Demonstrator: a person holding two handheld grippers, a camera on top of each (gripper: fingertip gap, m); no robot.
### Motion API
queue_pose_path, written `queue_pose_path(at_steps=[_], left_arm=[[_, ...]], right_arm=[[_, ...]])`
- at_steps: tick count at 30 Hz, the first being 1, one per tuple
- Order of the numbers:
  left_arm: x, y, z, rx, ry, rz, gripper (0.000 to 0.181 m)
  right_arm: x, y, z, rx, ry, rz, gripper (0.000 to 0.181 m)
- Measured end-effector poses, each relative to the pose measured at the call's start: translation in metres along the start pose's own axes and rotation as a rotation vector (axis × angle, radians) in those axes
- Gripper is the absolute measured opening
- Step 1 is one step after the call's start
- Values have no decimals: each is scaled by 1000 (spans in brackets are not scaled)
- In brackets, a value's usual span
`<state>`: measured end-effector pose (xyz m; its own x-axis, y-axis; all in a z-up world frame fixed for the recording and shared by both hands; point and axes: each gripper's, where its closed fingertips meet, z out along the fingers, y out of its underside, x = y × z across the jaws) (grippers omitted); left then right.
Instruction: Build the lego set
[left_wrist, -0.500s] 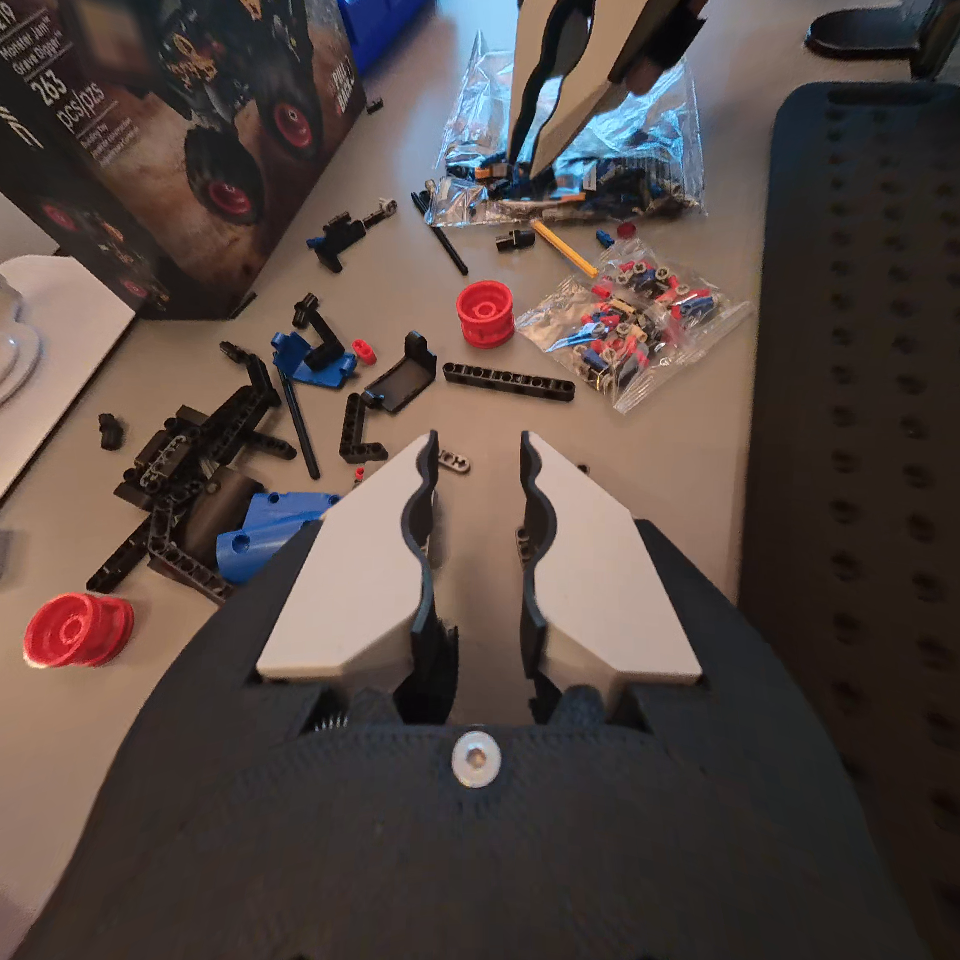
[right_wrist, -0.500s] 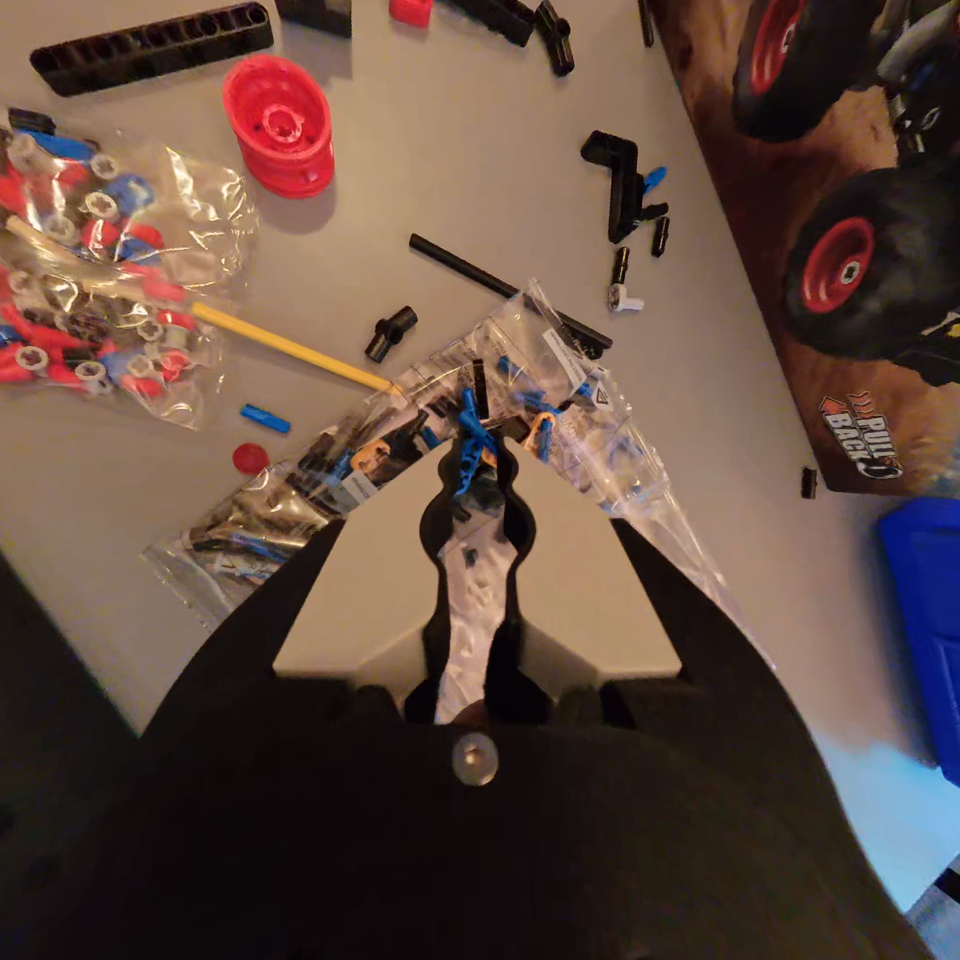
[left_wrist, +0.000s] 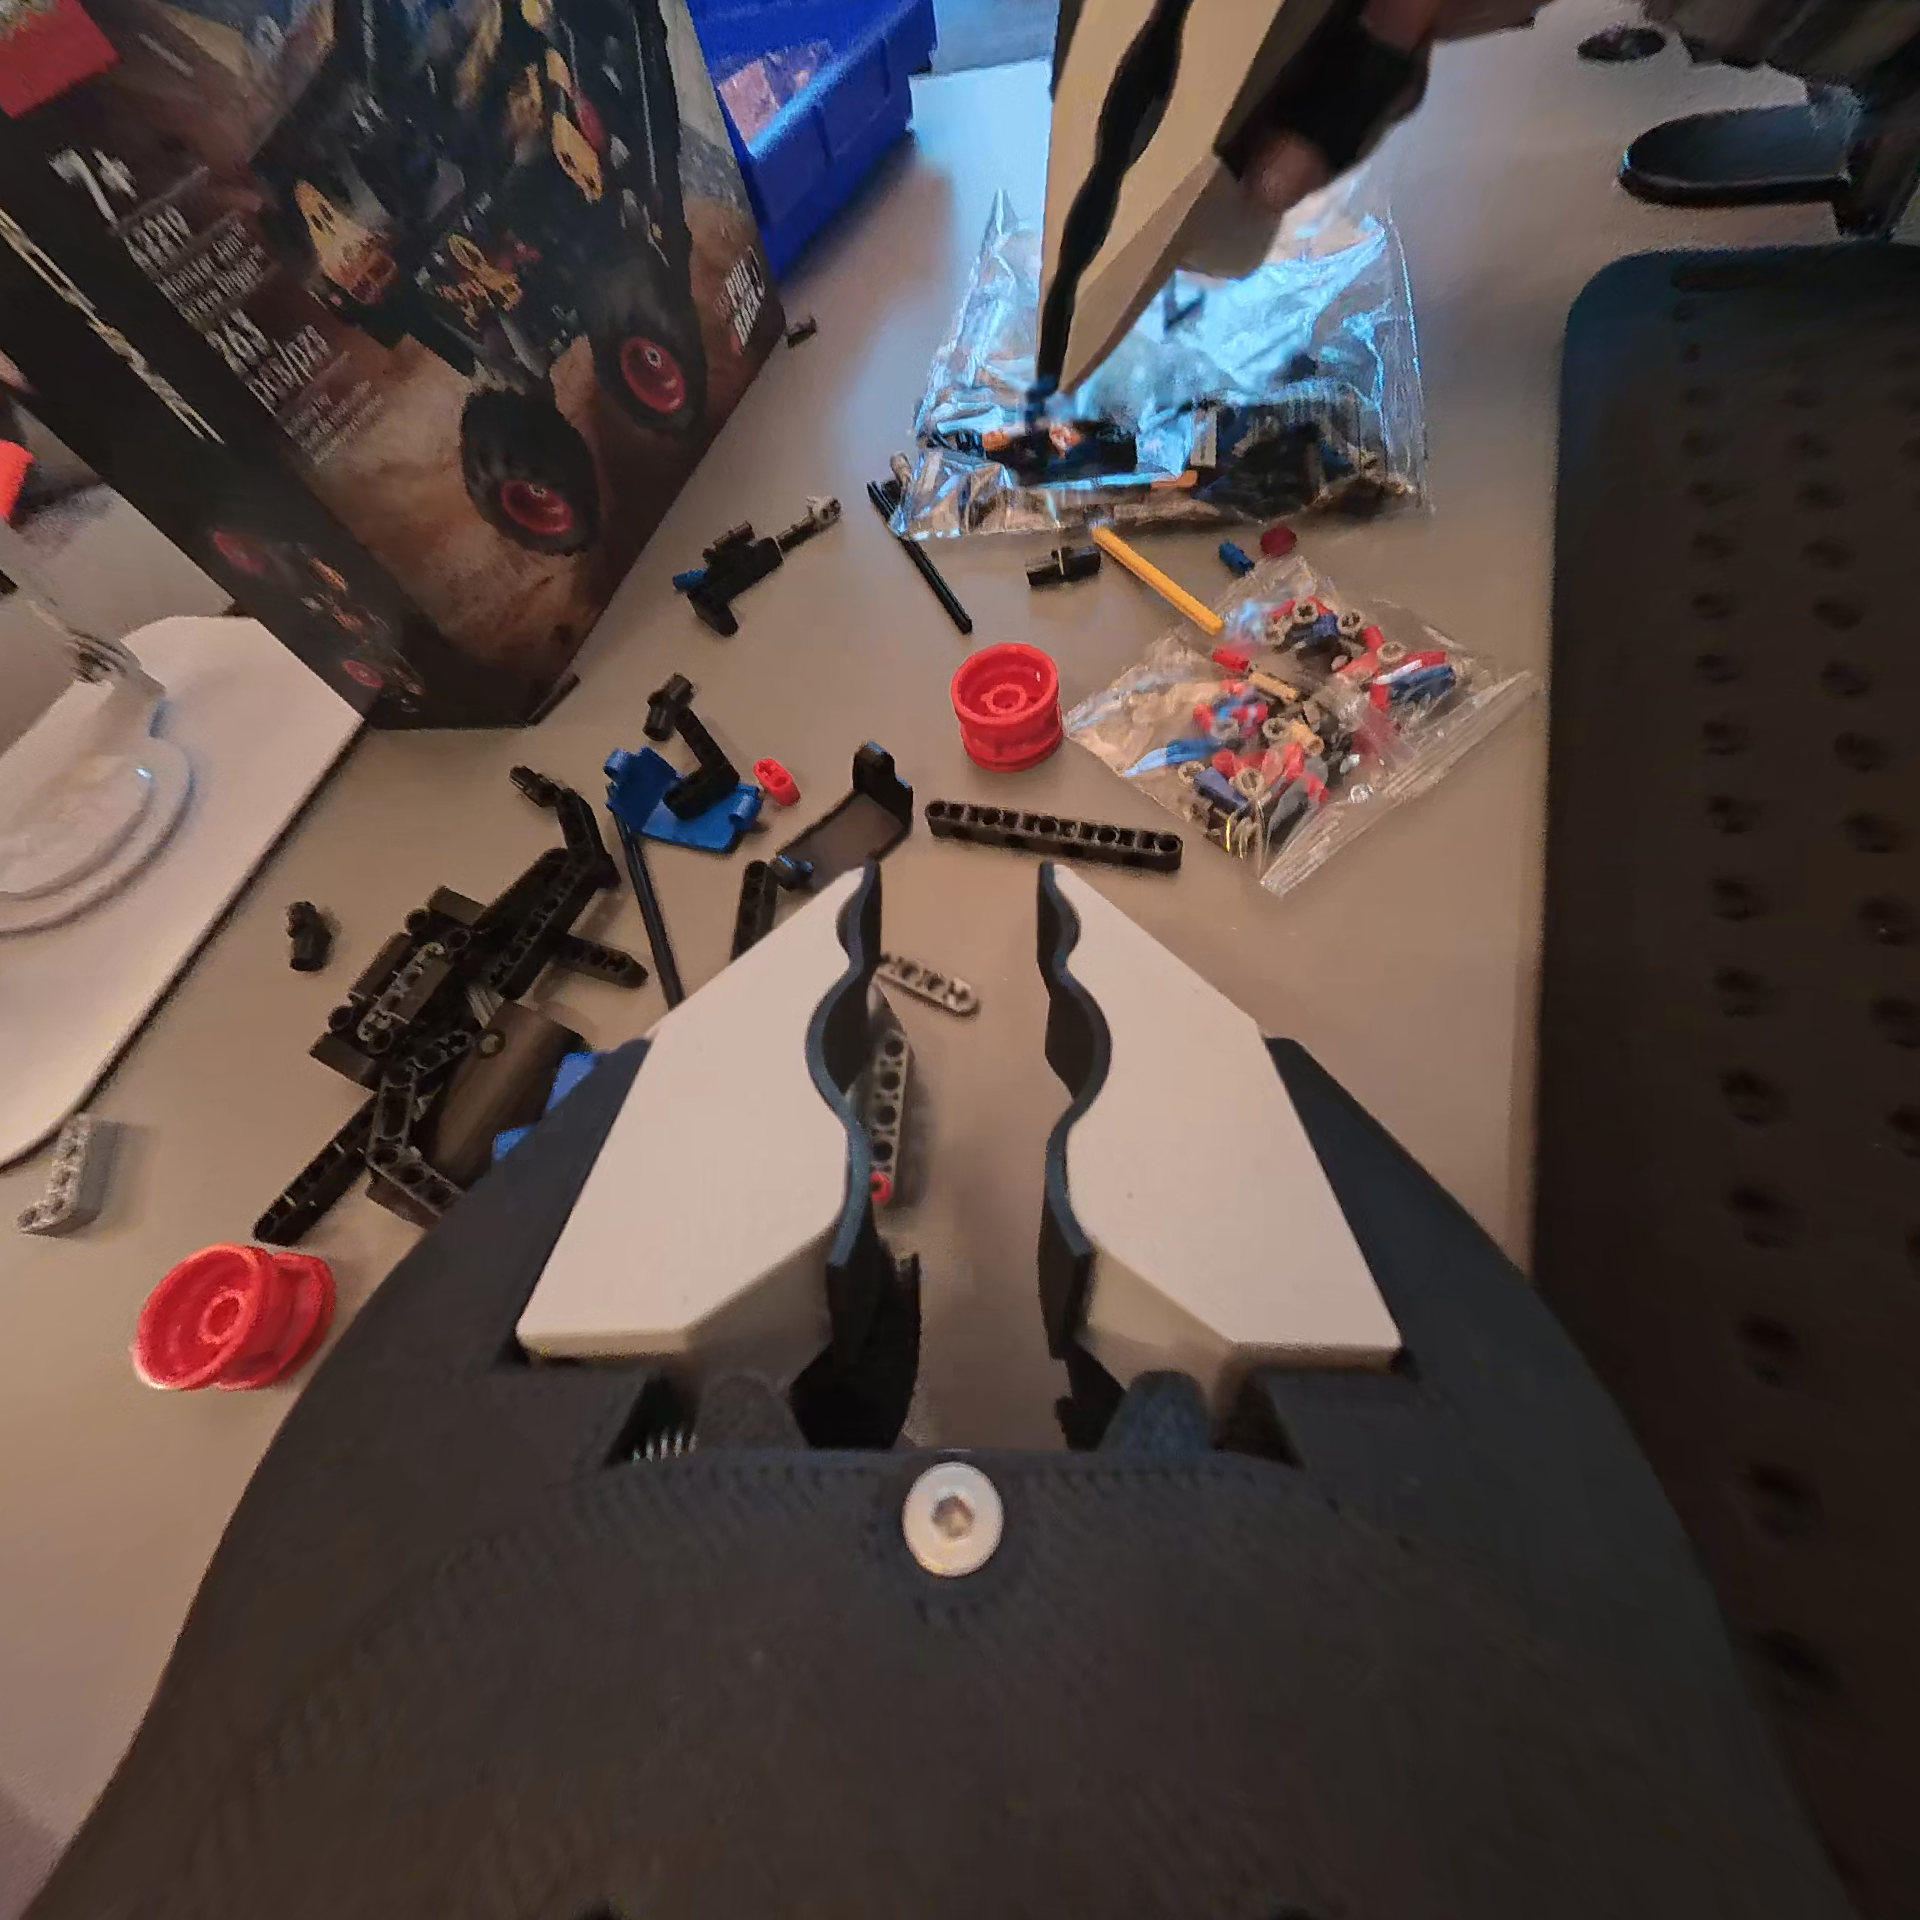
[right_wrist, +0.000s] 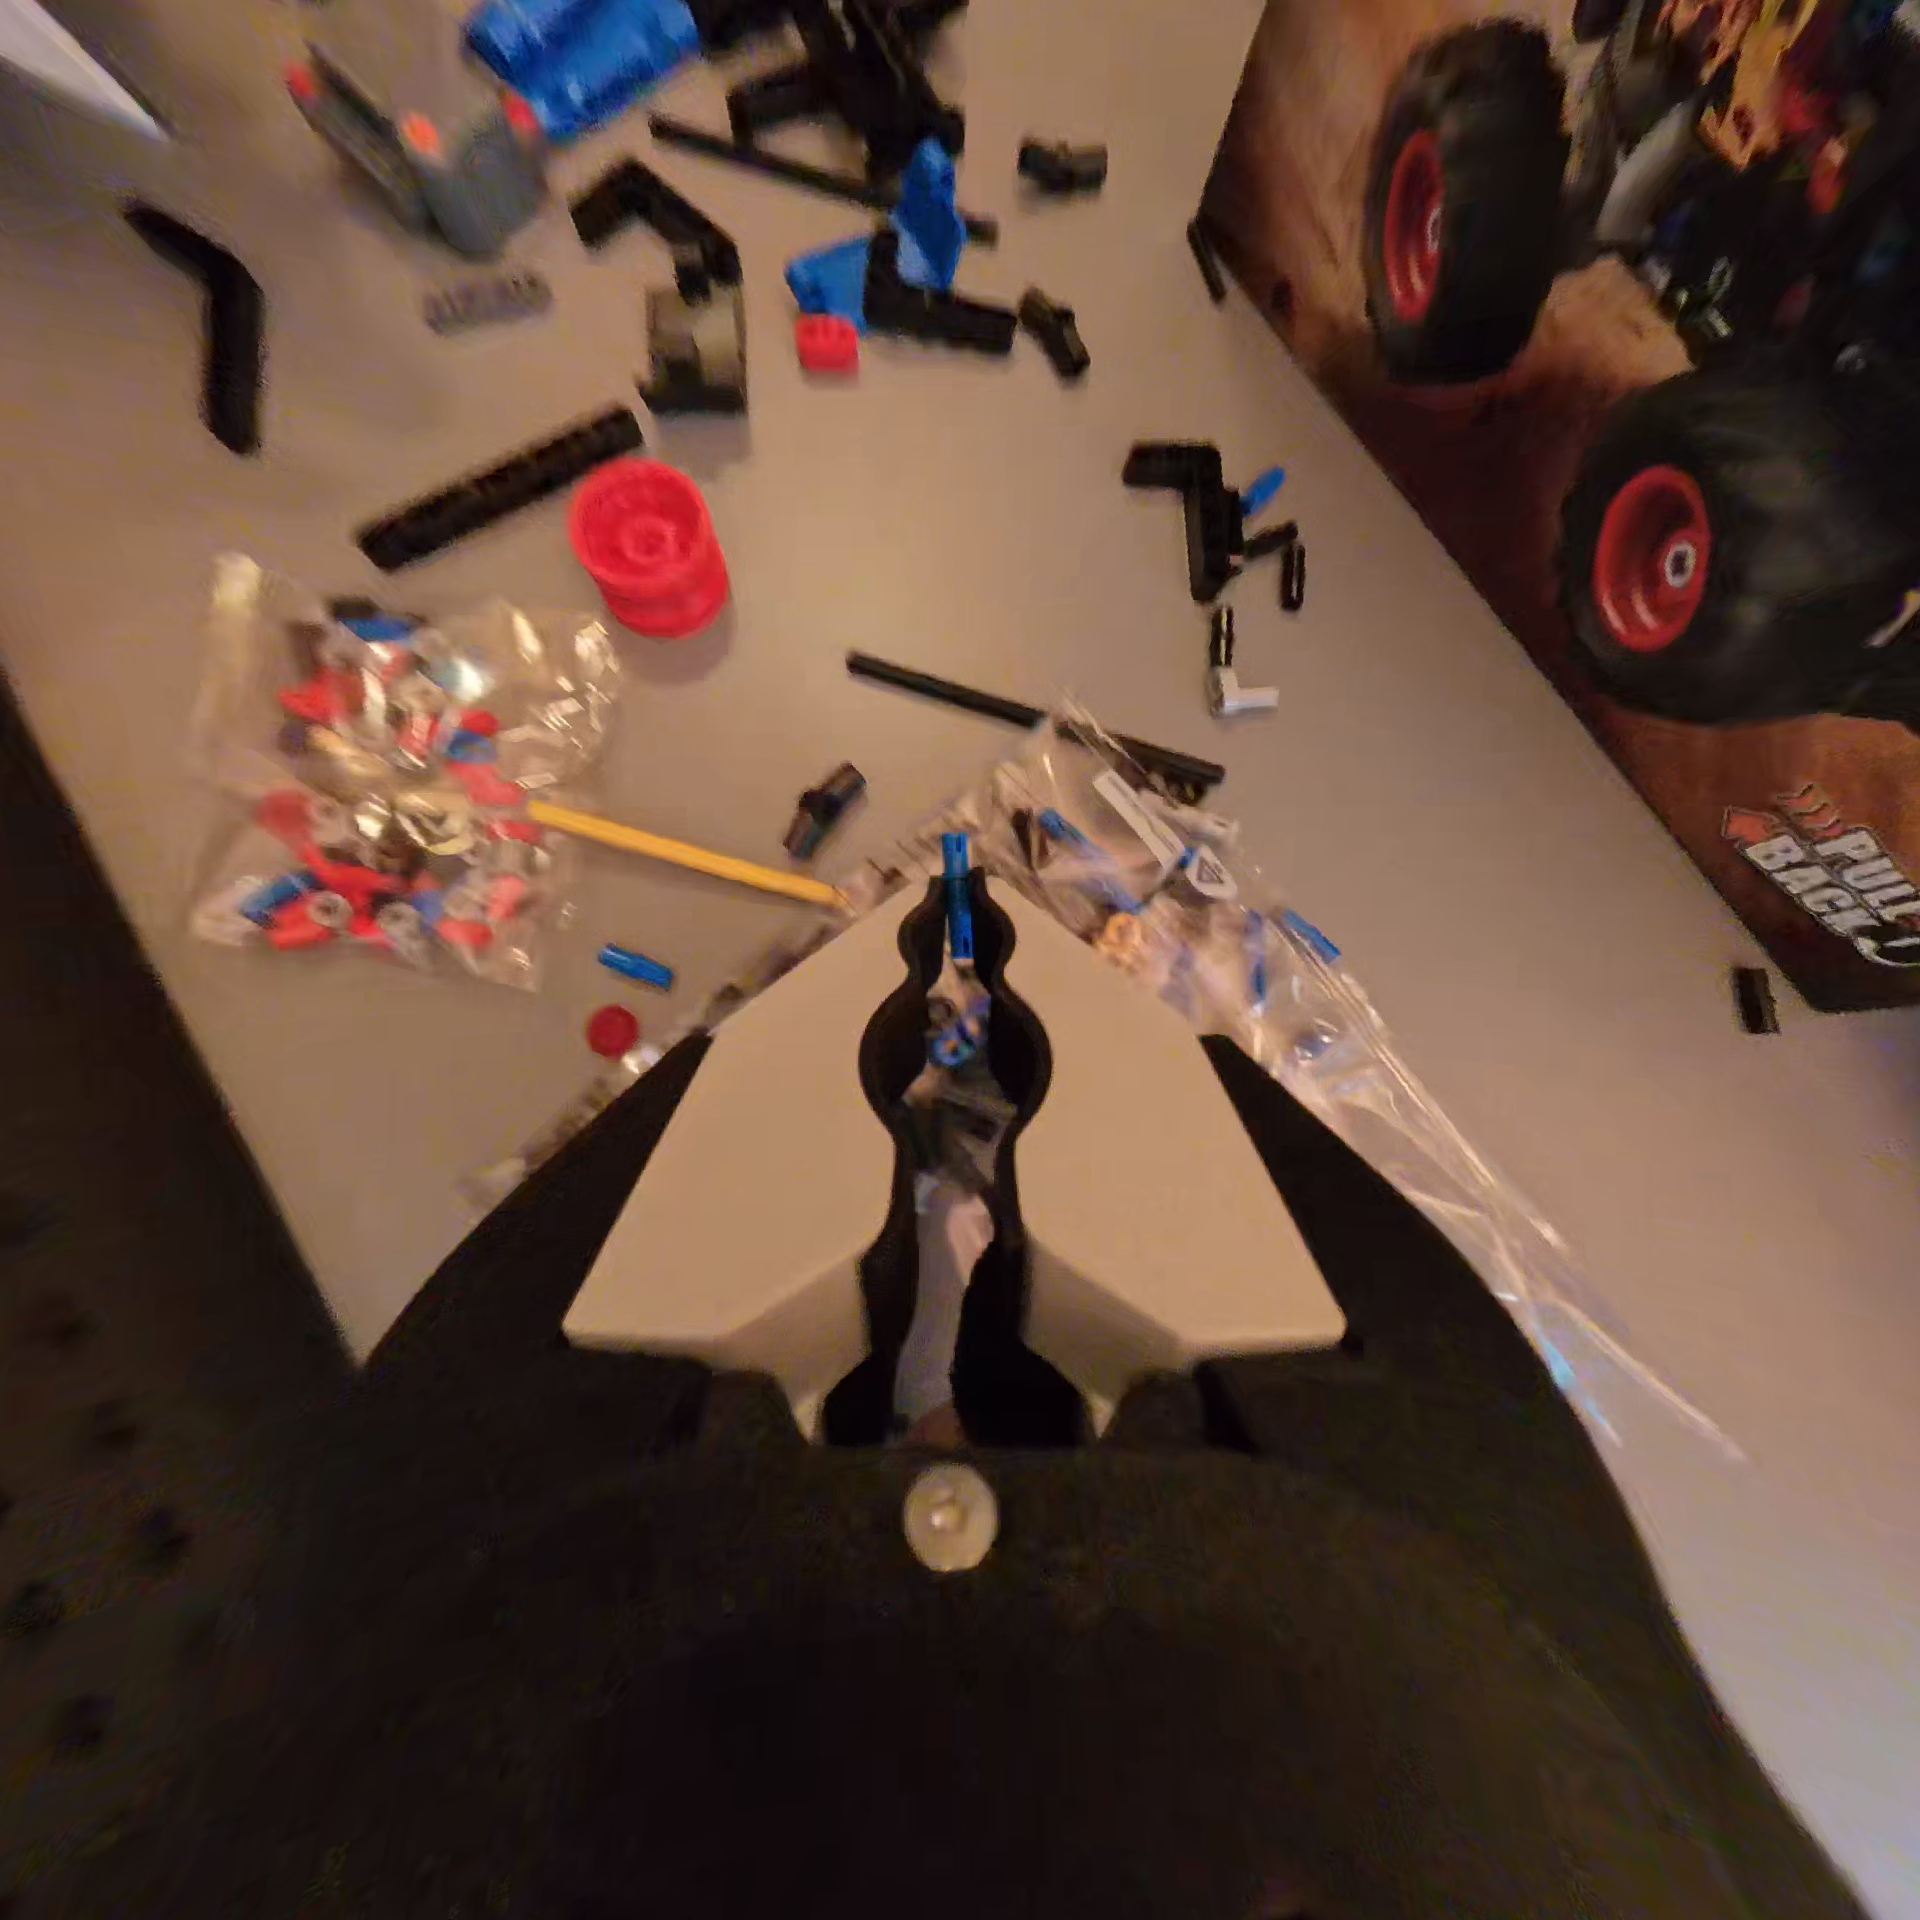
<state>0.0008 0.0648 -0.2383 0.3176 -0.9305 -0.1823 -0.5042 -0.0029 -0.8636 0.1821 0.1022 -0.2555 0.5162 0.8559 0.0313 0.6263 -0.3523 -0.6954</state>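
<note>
My right gripper (right_wrist: 958, 883) is shut on a small blue pin (right_wrist: 958, 909) that sticks out past its tips. It hangs just over an open clear bag of dark and blue parts (right_wrist: 1143, 862). In the left wrist view the right gripper (left_wrist: 1047, 387) points down at that bag (left_wrist: 1226, 416). My left gripper (left_wrist: 958, 883) is open and empty, low over the grey table. A short grey beam (left_wrist: 930, 982) and a black beam (left_wrist: 888, 1101) lie under it. A pile of black beams (left_wrist: 468, 997) lies to its left.
The set's box (left_wrist: 416, 312) stands at the back left, with a blue bin (left_wrist: 821, 104) behind it. A red hub (left_wrist: 1006, 707), a long black beam (left_wrist: 1055, 834), a yellow axle (left_wrist: 1153, 577) and a bag of pins (left_wrist: 1299, 717) lie mid-table. A black perforated mat (left_wrist: 1745, 935) lines the right side. The grippers' ends are close to 20 centimetres from one another. Between my left fingertips and the red hub (left_wrist: 1006, 707) there is roughly 9 centimetres. It is also in sight in the right wrist view (right_wrist: 613, 498).
My right gripper has risen from the bag, still shut, with the blue pin in its tips. My left gripper has drawn back a little and stays open.
</note>
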Motion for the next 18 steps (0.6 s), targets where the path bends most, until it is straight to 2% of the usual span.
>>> queue_pose_path(at_steps=[5, 10, 13, 18], left_arm=[[11, -37, 2, 91, -34, 104, 16], [23, -71, 13, 185, -118, 213, 19], [22, -79, 13, 201, -205, 278, 17], [17, -77, 12, 161, -262, 302, 13]], right_arm=[[-52, -75, -24, 363, -191, 161, 2], [-104, -119, -12, 550, -345, 276, 2], [-112, -134, -8, 641, -398, 374, 2], [-115, -138, -3, 671, -430, 455, 2]])
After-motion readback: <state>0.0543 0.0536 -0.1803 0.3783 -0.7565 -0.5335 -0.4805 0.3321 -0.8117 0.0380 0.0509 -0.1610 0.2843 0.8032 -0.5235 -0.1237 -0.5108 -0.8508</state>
